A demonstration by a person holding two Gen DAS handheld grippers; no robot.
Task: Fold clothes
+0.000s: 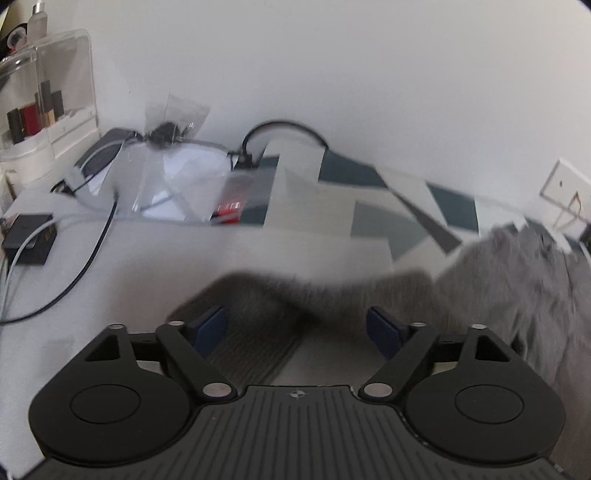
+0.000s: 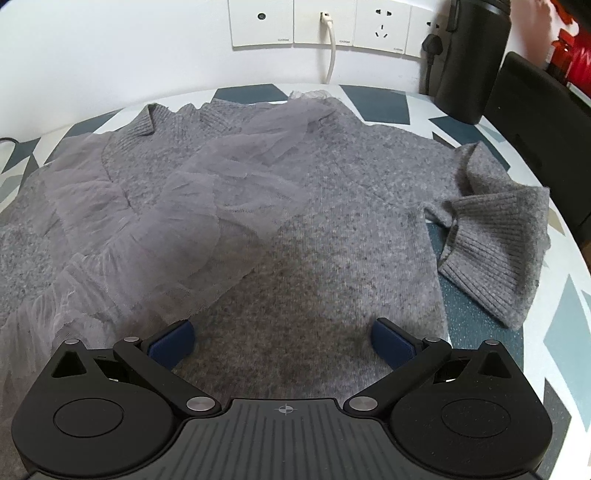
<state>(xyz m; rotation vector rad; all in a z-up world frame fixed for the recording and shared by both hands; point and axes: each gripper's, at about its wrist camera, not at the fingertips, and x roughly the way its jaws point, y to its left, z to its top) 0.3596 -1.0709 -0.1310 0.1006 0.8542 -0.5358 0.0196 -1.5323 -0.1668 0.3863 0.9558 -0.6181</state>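
- My left gripper [image 1: 297, 328] stands open, its blue pads [image 1: 210, 325] well apart and pressing on nothing.
- A grey sleeve [image 1: 303, 295] of the sweater lies across the table [image 1: 147, 266] just past my left pads; it is blurred, and I cannot tell whether the pads touch it.
- The sleeve runs off to the right into the sweater's body [image 1: 509, 288].
- Beyond it, in the left view, are a black cable [image 1: 96, 243], a small black box [image 1: 29, 240] and clear plastic bags [image 1: 173, 177] against the wall.
- My right gripper [image 2: 284, 341] is open too, pads [image 2: 173, 341] spread wide and holding nothing.
- It hangs low over the sweater [image 2: 332, 206], which lies spread on the patterned table [image 2: 561, 325].
- I cannot tell whether my right pads touch the knit.
- A sheer grey tulle panel [image 2: 207, 192] lies in folds over the sweater's left half.
- The other sleeve [image 2: 495, 236] is bent back on itself at the right, its ribbed cuff near the table's edge.
- Wall sockets [image 2: 321, 26] sit behind the table, one with a white cord [image 2: 330, 55] plugged in.
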